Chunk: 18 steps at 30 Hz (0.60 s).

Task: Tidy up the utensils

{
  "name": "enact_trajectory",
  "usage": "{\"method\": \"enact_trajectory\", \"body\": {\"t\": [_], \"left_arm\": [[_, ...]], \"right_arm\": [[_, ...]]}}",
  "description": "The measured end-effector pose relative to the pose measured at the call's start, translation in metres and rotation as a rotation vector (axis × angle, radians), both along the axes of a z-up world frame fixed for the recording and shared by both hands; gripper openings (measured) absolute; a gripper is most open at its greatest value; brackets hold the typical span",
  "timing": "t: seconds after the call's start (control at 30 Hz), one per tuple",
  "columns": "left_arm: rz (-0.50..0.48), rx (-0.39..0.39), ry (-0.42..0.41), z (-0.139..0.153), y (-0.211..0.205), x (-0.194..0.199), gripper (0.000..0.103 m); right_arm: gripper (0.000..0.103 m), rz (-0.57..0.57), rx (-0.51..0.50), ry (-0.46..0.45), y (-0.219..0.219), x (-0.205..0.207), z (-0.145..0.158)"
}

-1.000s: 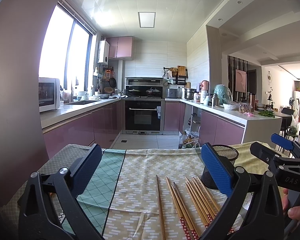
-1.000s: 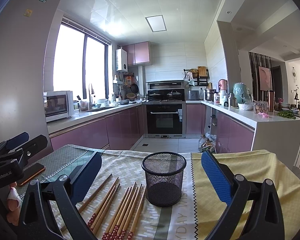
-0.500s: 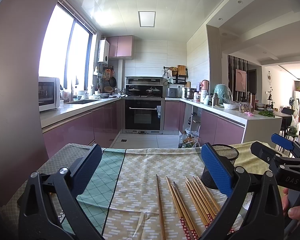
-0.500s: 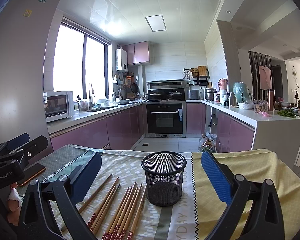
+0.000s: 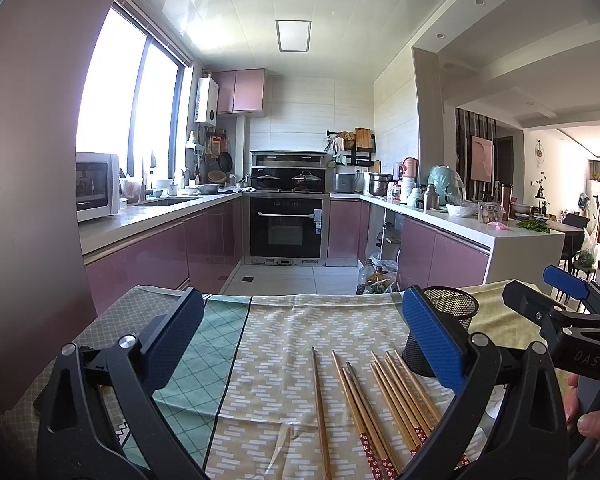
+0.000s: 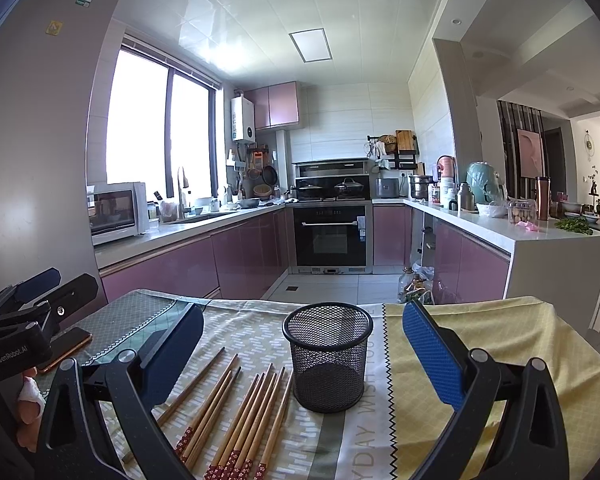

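Note:
Several wooden chopsticks [image 5: 384,404] with red patterned ends lie side by side on the cloth-covered table; they also show in the right wrist view [image 6: 240,412]. A black mesh cup [image 6: 327,360] stands upright just right of them, empty as far as I see; it also shows in the left wrist view [image 5: 444,328], partly behind a finger. My left gripper [image 5: 300,340] is open and empty above the cloth, left of the chopsticks. My right gripper [image 6: 302,354] is open and empty, with the cup between its fingers' line of sight. Each gripper shows in the other's view, the right one [image 5: 568,308] and the left one [image 6: 28,304].
The table carries patterned cloths: green [image 5: 204,344], beige [image 5: 284,360] and yellow [image 6: 500,344]. A phone [image 6: 66,348] lies on the table's left side. Beyond the table's far edge is a kitchen with pink cabinets and an oven.

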<state>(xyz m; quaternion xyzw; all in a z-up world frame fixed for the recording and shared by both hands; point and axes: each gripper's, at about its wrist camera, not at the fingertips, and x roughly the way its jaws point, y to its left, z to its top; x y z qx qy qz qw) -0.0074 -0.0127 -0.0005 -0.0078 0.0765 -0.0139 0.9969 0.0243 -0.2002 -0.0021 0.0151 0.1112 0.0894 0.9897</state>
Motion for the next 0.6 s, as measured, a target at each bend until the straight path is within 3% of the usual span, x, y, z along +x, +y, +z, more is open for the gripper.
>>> {"method": "enact_trajectory", "body": {"t": [0.4,0.6], "left_arm": [[0.000,0.006,0.023,-0.006,0.005,0.007,0.098],[-0.004,0.012,0.054,-0.006,0.008,0.013,0.098]], "right_arm": [[0.097,0.005,0.007,0.016,0.004,0.005,-0.006],[0.097,0.027,-0.002,0.069,0.006,0.010,-0.012]]}}
